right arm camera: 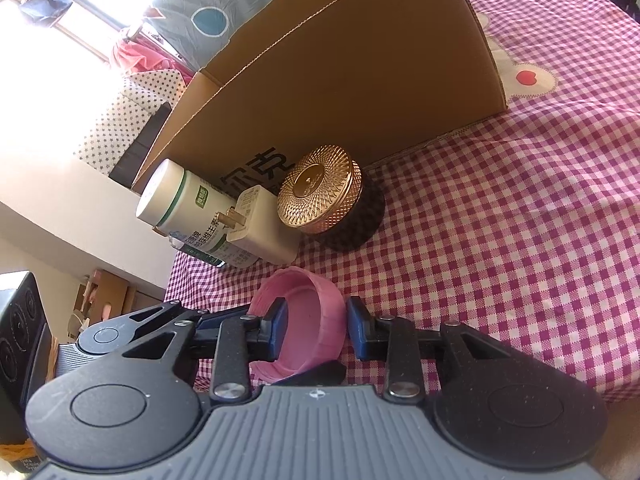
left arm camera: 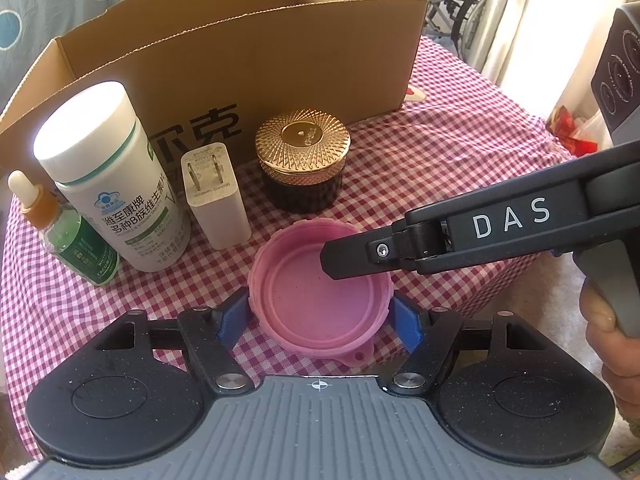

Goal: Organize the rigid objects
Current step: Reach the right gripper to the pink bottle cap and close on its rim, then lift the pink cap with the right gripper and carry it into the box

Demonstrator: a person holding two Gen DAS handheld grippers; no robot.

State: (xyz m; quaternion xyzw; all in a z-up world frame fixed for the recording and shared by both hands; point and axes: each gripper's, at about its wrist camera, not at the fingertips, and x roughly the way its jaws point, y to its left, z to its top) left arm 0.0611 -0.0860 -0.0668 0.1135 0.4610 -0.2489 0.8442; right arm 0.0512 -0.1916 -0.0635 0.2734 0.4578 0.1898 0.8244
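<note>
Left tool [left arm camera: 320, 320] pinched the pink lid [left arm camera: 316, 296] across its ribbed rim, low over the table [left arm camera: 440, 168], while right tool [right arm camera: 316, 328] straddled its wall, not clamped; lid looked light, stiff, slightly slick.

Ahead of the left gripper [left arm camera: 320, 320], a white bottle [left arm camera: 108, 176], a charger [left arm camera: 214, 196] and a gold-lidded jar [left arm camera: 302, 160] are blocking the way, the cardboard box [left arm camera: 256, 60] walling off behind them. To the right, the checked tablecloth [left arm camera: 432, 152] is lying open.
</note>
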